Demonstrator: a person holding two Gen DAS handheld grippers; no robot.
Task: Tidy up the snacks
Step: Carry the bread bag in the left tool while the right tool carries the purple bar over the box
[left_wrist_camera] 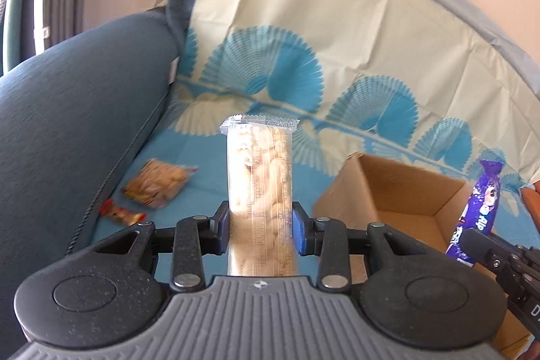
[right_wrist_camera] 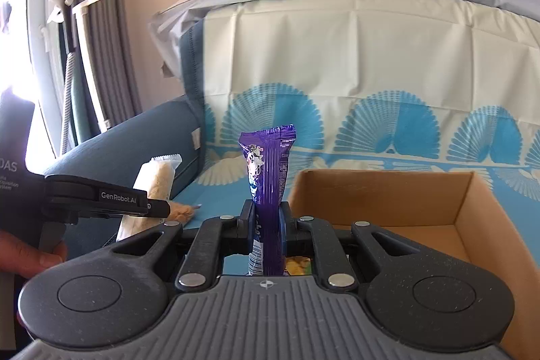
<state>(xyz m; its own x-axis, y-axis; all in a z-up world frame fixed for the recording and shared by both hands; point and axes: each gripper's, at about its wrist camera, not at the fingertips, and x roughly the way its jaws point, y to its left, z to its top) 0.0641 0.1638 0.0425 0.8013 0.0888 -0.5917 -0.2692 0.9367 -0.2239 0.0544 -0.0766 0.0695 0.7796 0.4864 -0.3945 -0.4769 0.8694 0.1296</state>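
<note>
On the left, a blue sofa arm (left_wrist_camera: pixel 77 110) curves beside a seat cover (left_wrist_camera: pixel 303 32) with blue fan shapes. Two small snack packs lie on the seat near the arm: a red one (left_wrist_camera: pixel 123 213) and a tan cracker bag (left_wrist_camera: pixel 158 183) just beside it.

The left hand-held gripper (left_wrist_camera: pixel 260 225) is clamped on a clear cookie pack (left_wrist_camera: pixel 259 191). The pack stands straight up between the blue pads, above the seat.

To the right sits an open cardboard box (right_wrist_camera: pixel 472 208) on the seat. The bit of its floor that shows looks bare.

The right hand-held gripper (right_wrist_camera: pixel 266 221) is clamped on a purple candy bar (right_wrist_camera: pixel 268 177). The bar stands upright, just beside the left wall of the box and not inside it. Under this gripper a yellow wrapper (right_wrist_camera: pixel 298 265) peeks out.
</note>
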